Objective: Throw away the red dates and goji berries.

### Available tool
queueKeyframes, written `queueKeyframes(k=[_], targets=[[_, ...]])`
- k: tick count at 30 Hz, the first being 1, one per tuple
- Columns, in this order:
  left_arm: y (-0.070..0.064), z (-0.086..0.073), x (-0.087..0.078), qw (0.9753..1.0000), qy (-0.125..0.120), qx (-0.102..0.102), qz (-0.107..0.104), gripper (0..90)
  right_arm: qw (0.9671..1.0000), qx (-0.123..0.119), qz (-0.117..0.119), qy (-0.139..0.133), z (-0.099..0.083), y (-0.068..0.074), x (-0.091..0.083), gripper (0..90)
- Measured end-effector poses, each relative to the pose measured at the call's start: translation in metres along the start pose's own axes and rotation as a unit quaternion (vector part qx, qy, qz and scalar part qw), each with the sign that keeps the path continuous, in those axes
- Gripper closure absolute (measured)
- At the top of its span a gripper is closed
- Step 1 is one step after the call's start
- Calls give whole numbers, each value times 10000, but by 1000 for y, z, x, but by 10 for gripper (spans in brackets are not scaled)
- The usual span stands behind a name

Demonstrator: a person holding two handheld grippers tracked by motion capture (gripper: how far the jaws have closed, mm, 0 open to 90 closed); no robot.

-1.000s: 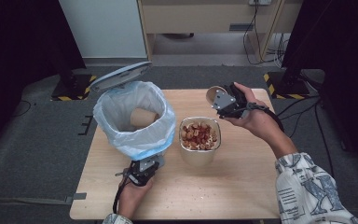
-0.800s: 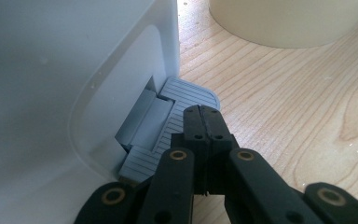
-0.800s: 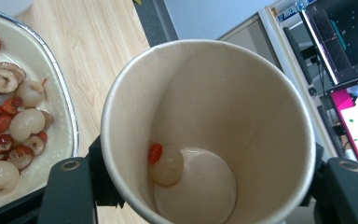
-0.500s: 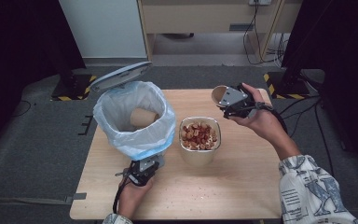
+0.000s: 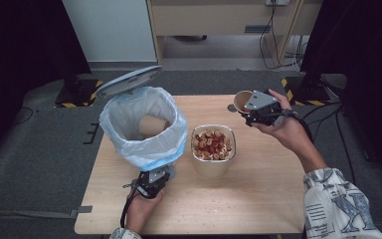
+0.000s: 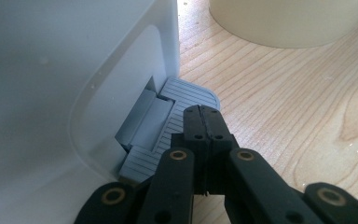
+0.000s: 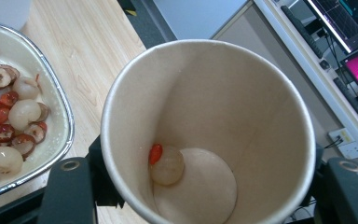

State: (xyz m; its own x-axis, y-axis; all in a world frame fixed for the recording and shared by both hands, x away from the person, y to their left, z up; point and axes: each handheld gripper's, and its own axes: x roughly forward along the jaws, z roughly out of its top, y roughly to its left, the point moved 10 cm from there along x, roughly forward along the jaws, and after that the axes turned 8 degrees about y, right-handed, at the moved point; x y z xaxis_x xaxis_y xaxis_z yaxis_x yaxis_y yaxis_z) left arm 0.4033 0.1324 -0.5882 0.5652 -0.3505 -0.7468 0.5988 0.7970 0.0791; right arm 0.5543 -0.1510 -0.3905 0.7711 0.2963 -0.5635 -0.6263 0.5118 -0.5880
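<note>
- The right claw (image 5: 248, 110) gripped a paper cup (image 5: 241, 101) by its sides, holding it tilted above the far right part of the tabletop (image 5: 258, 199).
- Inside the cup (image 7: 205, 135), one pale peeled fruit (image 7: 167, 165) and a red scrap (image 7: 155, 153) lay at the bottom.
- A bowl (image 5: 213, 144) near the middle of the tabletop held a heap of fruit pieces, so most emptying looked done.
- The left claw (image 6: 204, 122), jaws closed together, pressed the grey pedal (image 6: 186, 95) of the bin (image 5: 144, 127); its lid (image 5: 128, 80) stood raised.
- Another cup (image 5: 152, 125) lay in the bin; likely this one goes there next.
</note>
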Motion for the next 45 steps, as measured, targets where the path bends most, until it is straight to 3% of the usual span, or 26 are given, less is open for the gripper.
queueKeyframes(k=[14,25,38,45], targets=[[0,0,0,10000,-2,1,0,894,9987,473,180,-19,-18,-2,-3,331],[0,0,0,10000,-3,-1,-4,894,9941,983,441,-92,-33,-1,-5,335],[0,0,0,10000,-4,4,-2,894,9887,1358,624,-88,-47,1,-5,334],[0,0,0,10000,-4,5,2,894,9873,1440,657,-105,-52,0,-6,334]])
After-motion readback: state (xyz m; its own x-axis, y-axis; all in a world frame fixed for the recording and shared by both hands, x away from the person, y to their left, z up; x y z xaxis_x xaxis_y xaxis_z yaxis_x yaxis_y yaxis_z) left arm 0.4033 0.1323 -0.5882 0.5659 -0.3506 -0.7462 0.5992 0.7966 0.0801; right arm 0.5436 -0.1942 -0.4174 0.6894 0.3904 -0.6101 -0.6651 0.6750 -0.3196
